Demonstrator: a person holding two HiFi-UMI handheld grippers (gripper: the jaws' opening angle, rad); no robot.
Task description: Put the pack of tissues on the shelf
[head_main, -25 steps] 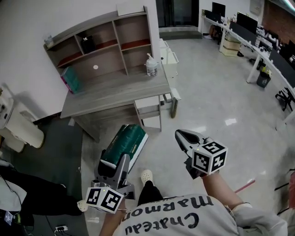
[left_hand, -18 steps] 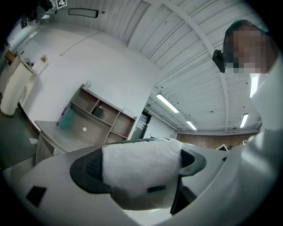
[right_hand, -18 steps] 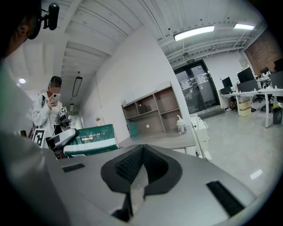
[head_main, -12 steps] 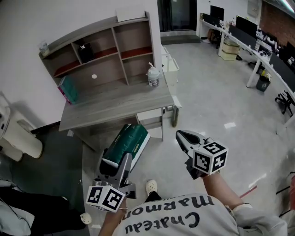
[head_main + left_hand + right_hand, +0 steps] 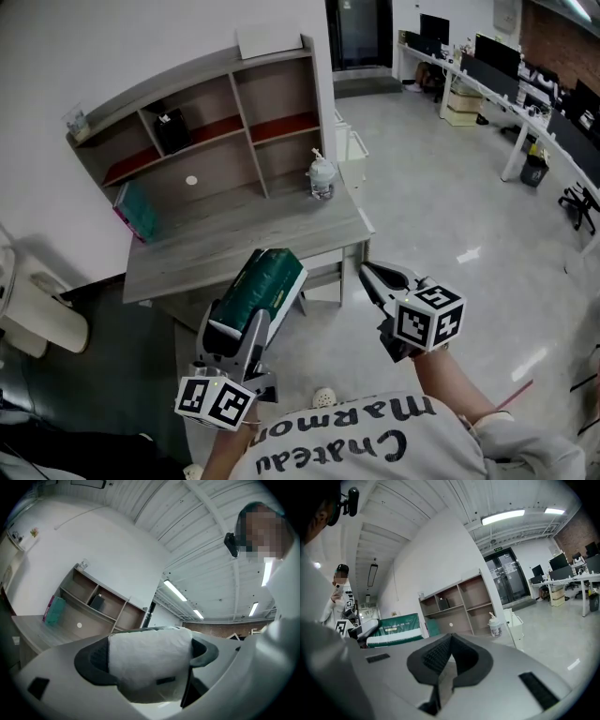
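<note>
While the pack of tissues (image 5: 260, 284) is clamped at its near end between the jaws of the left gripper (image 5: 238, 328), it is held in the air with its green length pointing toward the desk (image 5: 234, 234); in the head view its far end is seen over the desk's front edge. In the left gripper view the white end of the pack is seen filling the gap between the dark pads. The right gripper (image 5: 373, 277) is held beside it, apart from the pack, with its jaws pressed together on nothing, as is shown plainly in the right gripper view. The shelf (image 5: 246, 103) is set at the back of the desk against the white wall. A small dark box (image 5: 171, 129) is seen in an upper left compartment, and a flat white box (image 5: 270, 42) is laid on the shelf's top. On the desk, a pump bottle (image 5: 322, 178) is stood by the shelf's right side, and a teal packet (image 5: 137, 210) is propped at the left
</note>
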